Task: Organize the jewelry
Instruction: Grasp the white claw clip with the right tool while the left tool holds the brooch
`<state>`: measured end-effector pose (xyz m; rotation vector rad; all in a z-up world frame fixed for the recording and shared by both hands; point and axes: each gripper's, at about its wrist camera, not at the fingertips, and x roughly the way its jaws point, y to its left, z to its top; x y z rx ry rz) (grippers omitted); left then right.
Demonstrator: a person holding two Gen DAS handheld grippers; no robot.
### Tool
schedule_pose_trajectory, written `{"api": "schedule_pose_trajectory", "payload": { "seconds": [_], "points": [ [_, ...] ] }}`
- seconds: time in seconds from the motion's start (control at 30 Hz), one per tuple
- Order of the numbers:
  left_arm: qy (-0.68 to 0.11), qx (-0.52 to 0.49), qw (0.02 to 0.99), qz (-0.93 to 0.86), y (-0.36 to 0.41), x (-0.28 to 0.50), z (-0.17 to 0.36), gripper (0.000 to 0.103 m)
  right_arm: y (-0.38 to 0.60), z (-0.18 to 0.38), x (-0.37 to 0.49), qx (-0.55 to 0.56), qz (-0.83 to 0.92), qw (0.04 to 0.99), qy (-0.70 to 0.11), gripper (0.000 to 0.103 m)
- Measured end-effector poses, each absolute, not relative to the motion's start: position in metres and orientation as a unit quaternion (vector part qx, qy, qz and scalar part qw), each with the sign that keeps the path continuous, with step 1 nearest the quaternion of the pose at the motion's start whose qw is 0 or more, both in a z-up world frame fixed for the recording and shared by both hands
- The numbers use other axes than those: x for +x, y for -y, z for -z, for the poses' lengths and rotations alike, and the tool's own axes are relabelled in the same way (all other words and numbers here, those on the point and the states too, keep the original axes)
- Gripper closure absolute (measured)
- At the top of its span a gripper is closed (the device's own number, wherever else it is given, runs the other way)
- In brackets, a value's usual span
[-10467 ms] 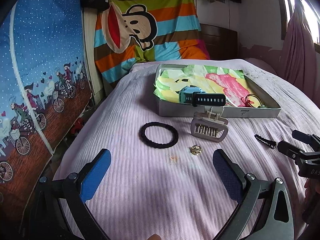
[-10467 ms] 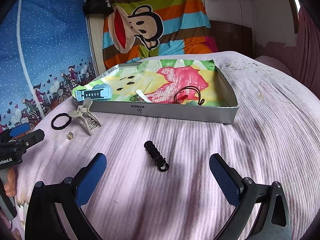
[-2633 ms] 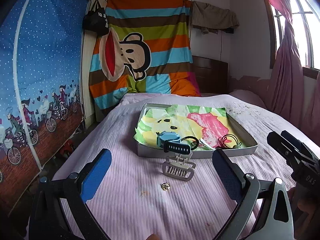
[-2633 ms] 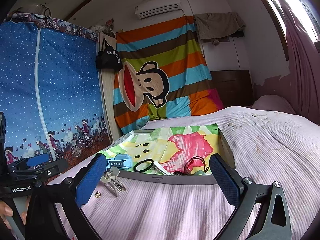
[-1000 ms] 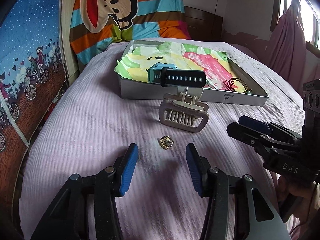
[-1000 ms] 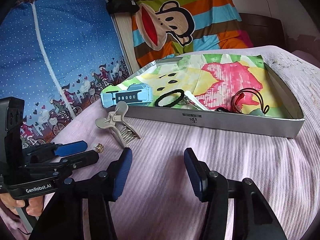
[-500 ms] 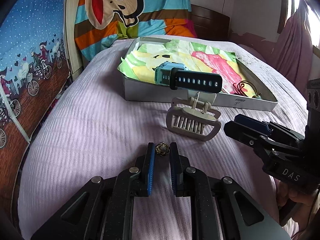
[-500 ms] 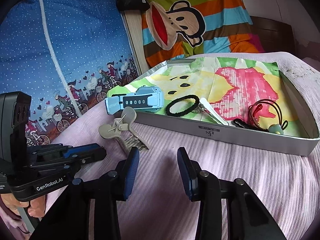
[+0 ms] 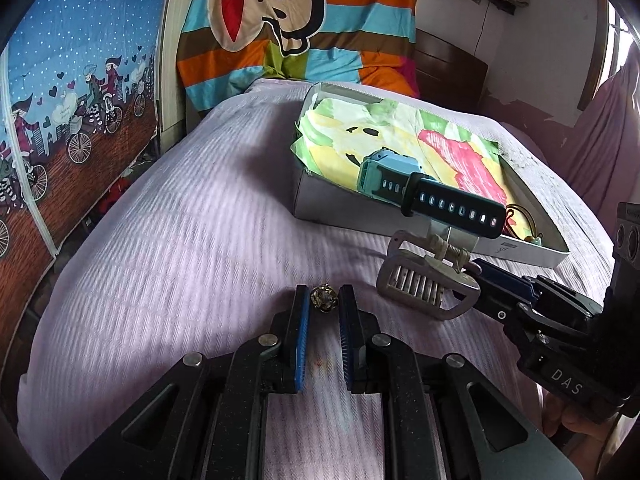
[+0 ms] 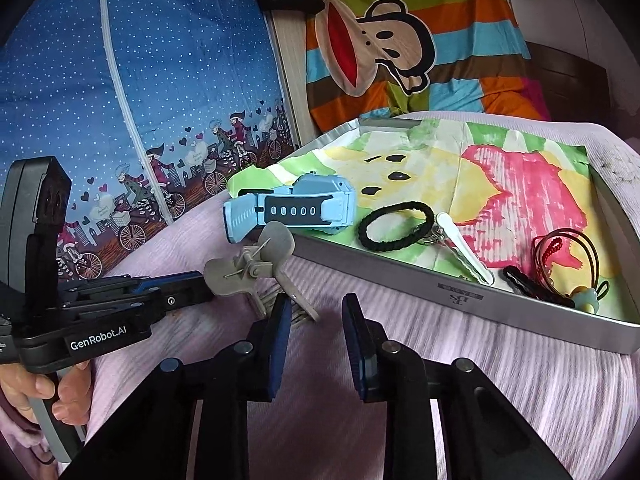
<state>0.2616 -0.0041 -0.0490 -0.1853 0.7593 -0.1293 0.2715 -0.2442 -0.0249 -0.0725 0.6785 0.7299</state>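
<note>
Two tools are working low over the bed; left tool is clenching a small gold earring at its tips; right tool is closing on the hair claw ahead, for boxing.

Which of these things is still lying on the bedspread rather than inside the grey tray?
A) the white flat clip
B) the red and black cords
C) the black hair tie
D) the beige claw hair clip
D: the beige claw hair clip lies on the pink bedspread just outside the tray's front wall, while the other three rest on the tray's coloured paper.
</note>
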Motion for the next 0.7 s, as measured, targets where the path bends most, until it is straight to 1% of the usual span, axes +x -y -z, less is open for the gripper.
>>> {"api": "schedule_pose_trajectory", "payload": {
  "seconds": [0.07, 0.2, 0.7],
  "points": [
    [-0.369, -0.091, 0.923, 0.063, 0.005, 0.261, 0.049, 0.091, 0.243, 0.025, 0.270, -0.040, -0.351, 0.878, -0.324, 0.093],
    [-0.369, -0.089, 0.923, 0.062, 0.005, 0.262, 0.049, 0.092, 0.242, 0.024, 0.265, -0.046, -0.357, 0.879, -0.314, 0.095],
    [-0.349, -0.073, 0.933, 0.057, 0.015, 0.248, 0.037, 0.092, 0.264, 0.013, 0.238, -0.014, -0.357, 0.890, -0.285, 0.099]
  ]
}}
